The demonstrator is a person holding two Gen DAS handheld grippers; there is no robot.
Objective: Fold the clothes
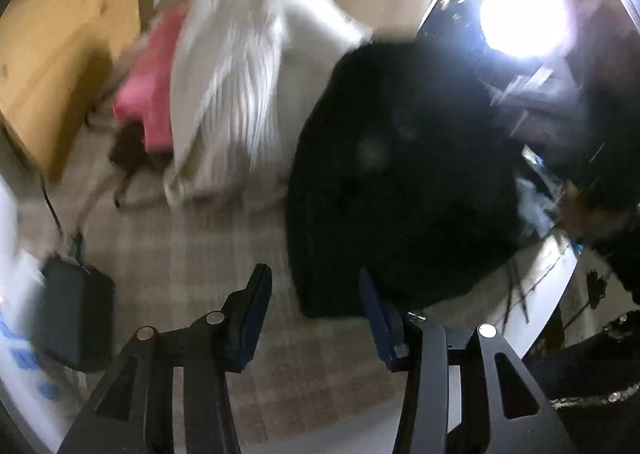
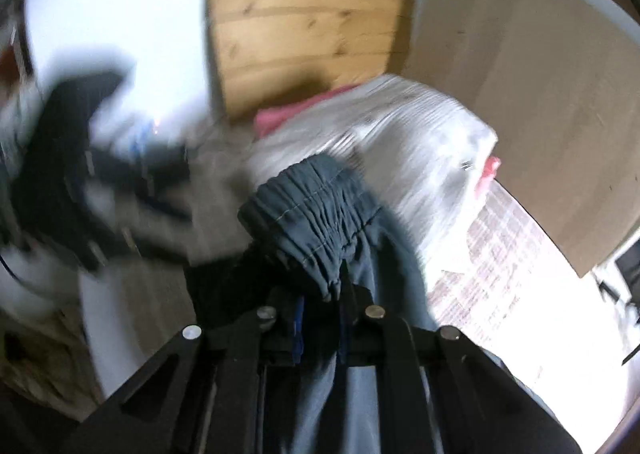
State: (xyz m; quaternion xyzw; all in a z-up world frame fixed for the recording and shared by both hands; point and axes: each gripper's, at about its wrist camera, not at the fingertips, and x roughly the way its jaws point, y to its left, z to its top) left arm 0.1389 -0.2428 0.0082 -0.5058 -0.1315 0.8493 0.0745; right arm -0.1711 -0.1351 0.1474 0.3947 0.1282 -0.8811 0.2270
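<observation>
Your left claw (image 1: 314, 294) stands part open with nothing between its fingers (image 1: 256, 294) — it hangs over the checked bed cover (image 1: 224, 246), and its right finger sits at the near edge of a dark garment (image 1: 400, 181) without gripping it. That garment lies in a heap on the bed, right of centre in the left wrist view. Beyond it, to the far left, a white striped garment (image 1: 232, 93) is piled on the bed, with a pink cloth (image 1: 154, 93) tucked against its left side. A wooden headboard (image 1: 60, 45) rises at the far left, and a flat dark case (image 1: 76, 318) rests on the bed at the near left, with a cable running up from it. The whole view is smeared with motion, and a bright glare fills the far right.

Your right claw (image 2: 320, 294) is pinched almost shut on a grey-blue garment — you hold the trousers (image 2: 316, 213) by the gathered elastic waistband, which bunches up just ahead of the fingers while the rest of the cloth hangs down over the claw's frame. Behind the waistband lies the same white striped garment (image 2: 400, 141), with the pink cloth (image 2: 276, 115) showing at its far left edge and again at its right. The headboard (image 2: 304, 33) stands at the far side. A blurred dark shape at the left of this view cannot be made out.
</observation>
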